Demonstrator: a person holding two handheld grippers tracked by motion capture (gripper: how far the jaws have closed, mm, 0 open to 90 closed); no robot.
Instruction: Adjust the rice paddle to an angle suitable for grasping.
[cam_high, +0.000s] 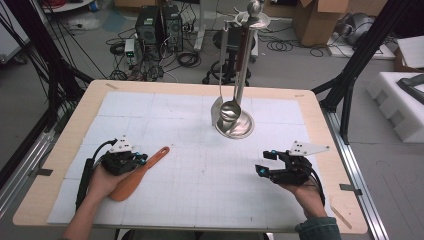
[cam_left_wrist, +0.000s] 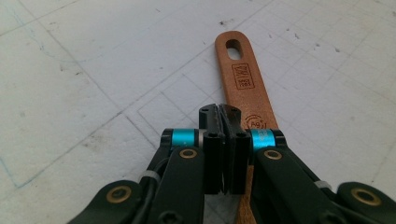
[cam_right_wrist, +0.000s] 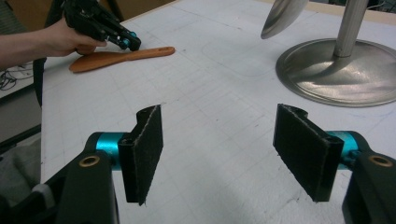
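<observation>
Overhead plus two close views — table (cam_high: 200, 180) shared.

Left tool (cam_left_wrist: 223, 122) pressed shut over wooden spatula handle (cam_left_wrist: 243, 77).

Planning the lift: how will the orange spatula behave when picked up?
The spatula looks rigid and thin, so probably stiff and light. Lying flat with a wide blade, it likely won't roll. Gripped along its handle, it may droop blade-end.

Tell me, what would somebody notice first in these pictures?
Probably the orange spatula lying flat on the white mat at the near left, with the left gripper right above its handle, jaws shut together. Next the shiny metal stand at the far middle of the table, with a ladle hanging from it. The right gripper hovers at the near right, jaws wide open and holding nothing.
</observation>
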